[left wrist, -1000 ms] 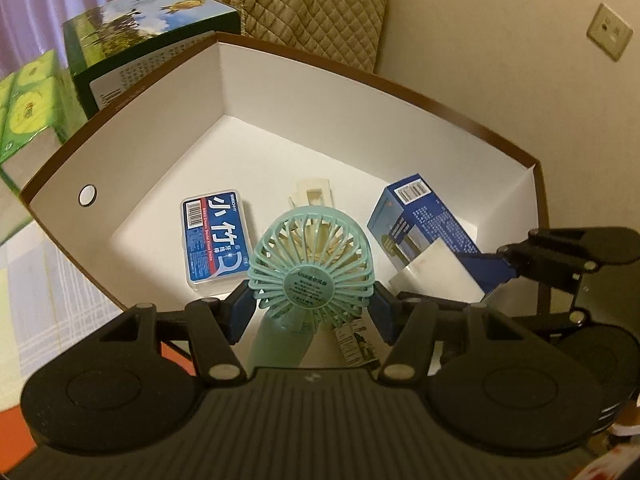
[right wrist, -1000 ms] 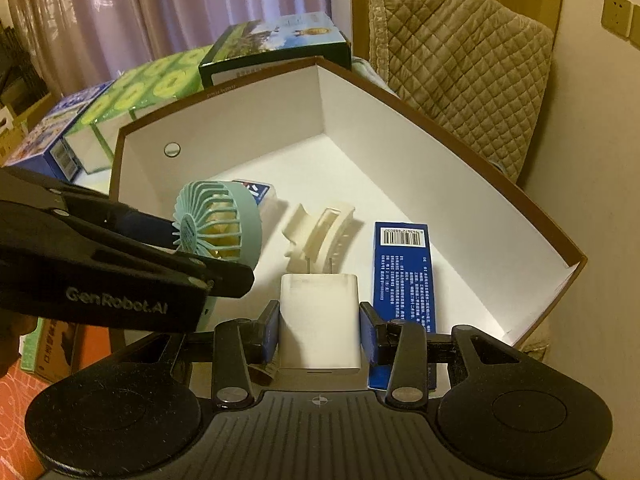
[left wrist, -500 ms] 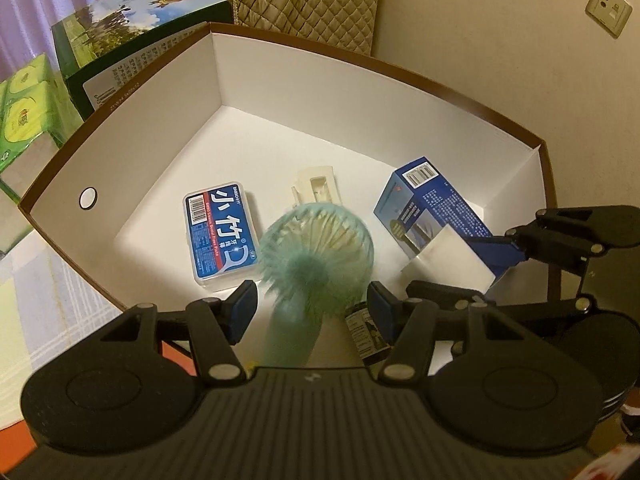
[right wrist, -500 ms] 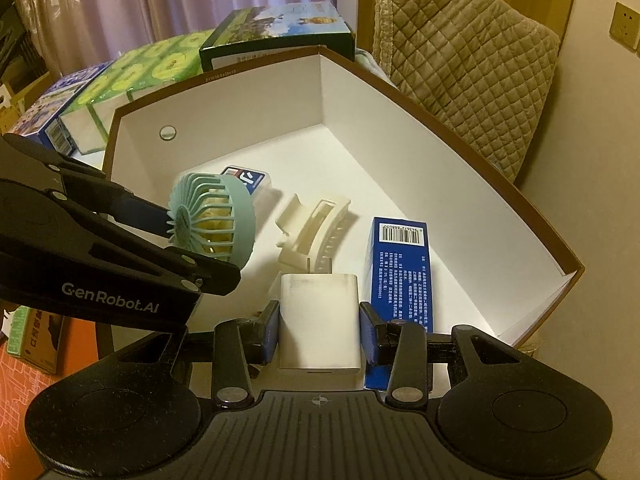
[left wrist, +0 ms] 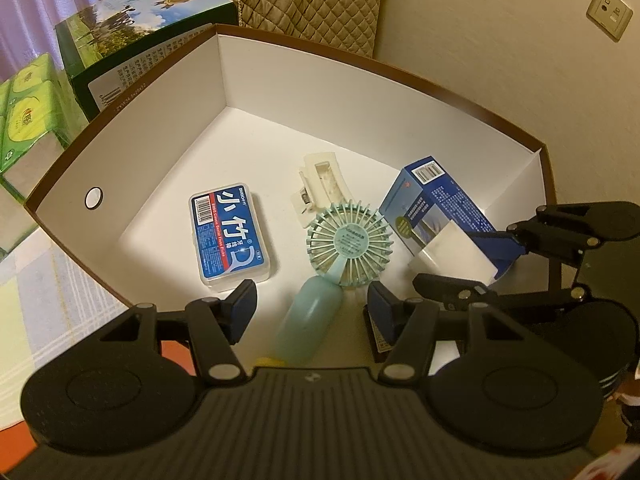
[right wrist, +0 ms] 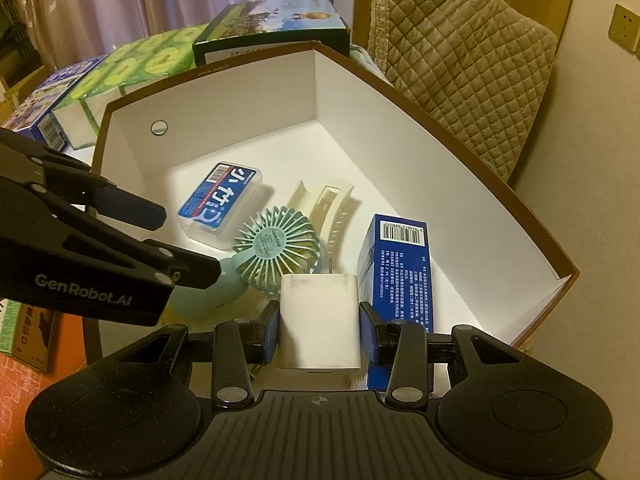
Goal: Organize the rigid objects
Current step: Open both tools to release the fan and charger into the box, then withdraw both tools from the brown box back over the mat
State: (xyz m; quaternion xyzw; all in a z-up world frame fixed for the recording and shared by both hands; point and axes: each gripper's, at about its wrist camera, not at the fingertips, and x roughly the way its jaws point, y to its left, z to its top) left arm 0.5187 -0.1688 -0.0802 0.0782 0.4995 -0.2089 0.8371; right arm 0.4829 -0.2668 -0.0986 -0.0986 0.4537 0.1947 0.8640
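Note:
A brown-rimmed white box [left wrist: 120,184] [right wrist: 460,208] holds a blue floss case [left wrist: 230,236] [right wrist: 218,204], a cream hair clip [left wrist: 322,186] [right wrist: 332,212], a dark blue carton [left wrist: 436,200] [right wrist: 398,276] and a mint handheld fan [left wrist: 348,246] [right wrist: 274,248]. The fan lies on the box floor. My left gripper [left wrist: 312,304] [right wrist: 176,240] is open and empty above the fan's handle. My right gripper [right wrist: 319,332] [left wrist: 468,256] is shut on a white charger block [right wrist: 319,320] [left wrist: 452,252], held over the box's near side.
A green printed box [left wrist: 136,36] [right wrist: 272,28] and green tissue packs [left wrist: 28,112] [right wrist: 140,64] stand behind the white box. A quilted tan cover [right wrist: 464,80] hangs at the back. The wall with a socket [left wrist: 608,12] is on the right.
My left gripper opened and let go of the fan, which dropped and now lies in the box. My right gripper still holds the charger block.

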